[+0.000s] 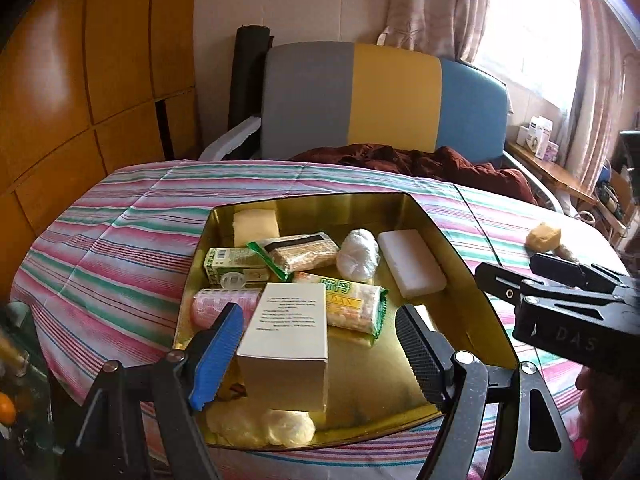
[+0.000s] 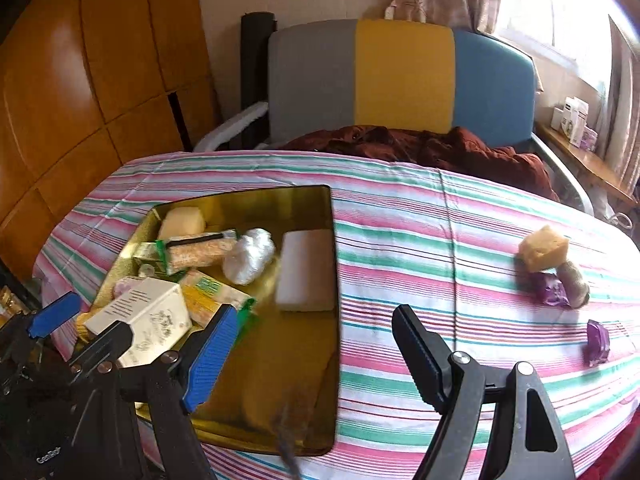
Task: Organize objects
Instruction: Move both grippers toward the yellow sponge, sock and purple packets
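A gold tray (image 1: 472, 280) sits on a striped cloth (image 1: 120, 220) over a table, and most of the objects lie inside it. At its near edge stands a white box (image 1: 286, 344) with printed text on top. Behind the box lie a yellow-green snack pack (image 1: 352, 308), a pink roll (image 1: 212, 306) to the left, a green carton (image 1: 232, 264), a second snack pack (image 1: 300, 254) with a dark band, a white wrapped ball (image 1: 358, 254), a white bar (image 1: 412, 262) towards the right wall, and a pale yellow block (image 1: 256, 224) in the far corner. A pale wrapped lump (image 1: 288, 428) lies by the near rim.

The left gripper (image 1: 320, 344) hovers over the near end of the tray with jaws spread wide; the box stands between its fingers, but the pads do not press it. The right gripper (image 2: 316, 344) hangs over the tray's right edge and the cloth, jaws also wide and holding nothing.

Well to the right on the cloth, apart from the tray, lie a yellow sponge (image 2: 544, 248), a grey roll (image 2: 574, 280) and a purple packet (image 2: 554, 290) touching one another, and a second purple piece (image 2: 598, 340) nearer.

Behind the table stands a chair (image 2: 404, 80) in grey, yellow and blue, with a brown cloth (image 2: 440, 148) heaped on it.
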Demonstrator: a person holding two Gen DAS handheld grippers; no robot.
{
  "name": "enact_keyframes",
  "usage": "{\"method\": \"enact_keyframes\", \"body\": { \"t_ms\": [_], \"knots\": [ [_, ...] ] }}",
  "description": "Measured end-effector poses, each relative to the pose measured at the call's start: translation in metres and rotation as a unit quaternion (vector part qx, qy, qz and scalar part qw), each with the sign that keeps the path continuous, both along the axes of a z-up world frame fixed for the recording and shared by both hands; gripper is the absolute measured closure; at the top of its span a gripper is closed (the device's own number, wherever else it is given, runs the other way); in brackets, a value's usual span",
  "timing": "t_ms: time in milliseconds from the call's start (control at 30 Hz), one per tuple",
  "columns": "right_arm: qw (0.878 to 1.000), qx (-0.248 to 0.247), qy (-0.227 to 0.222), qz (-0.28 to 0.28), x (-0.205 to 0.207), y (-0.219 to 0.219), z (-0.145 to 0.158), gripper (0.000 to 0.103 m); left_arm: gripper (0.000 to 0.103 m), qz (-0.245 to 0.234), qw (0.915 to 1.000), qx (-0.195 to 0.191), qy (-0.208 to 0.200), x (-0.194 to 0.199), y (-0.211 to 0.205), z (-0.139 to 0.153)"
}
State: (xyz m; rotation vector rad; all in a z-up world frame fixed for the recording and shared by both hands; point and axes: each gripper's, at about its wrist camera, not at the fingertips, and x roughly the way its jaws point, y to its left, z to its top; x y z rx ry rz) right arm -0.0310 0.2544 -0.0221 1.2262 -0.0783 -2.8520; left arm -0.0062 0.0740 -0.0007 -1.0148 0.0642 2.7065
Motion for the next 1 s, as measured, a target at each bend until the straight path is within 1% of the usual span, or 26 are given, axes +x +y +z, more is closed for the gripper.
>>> {"method": "enact_keyframes", "body": {
  "t_ms": [367, 567, 1000],
  "knots": [
    [0.999, -0.008, -0.013, -0.038, 0.001, 0.039, -0.01, 0.023, 0.024, -0.021, 0.9996, -0.016, -0.008, 0.003, 0.017, -0.007],
    [0.998, -0.003, -0.016, -0.062, 0.004, 0.065, -0.013, 0.022, 0.024, -0.034, 0.999, -0.028, -0.012, 0.005, 0.029, -0.01],
    [0.993, 0.011, -0.038, -0.115, 0.008, 0.126, -0.016, 0.022, 0.024, -0.059, 0.9973, -0.042, -0.009, 0.009, 0.05, -0.009]
  ]
}}
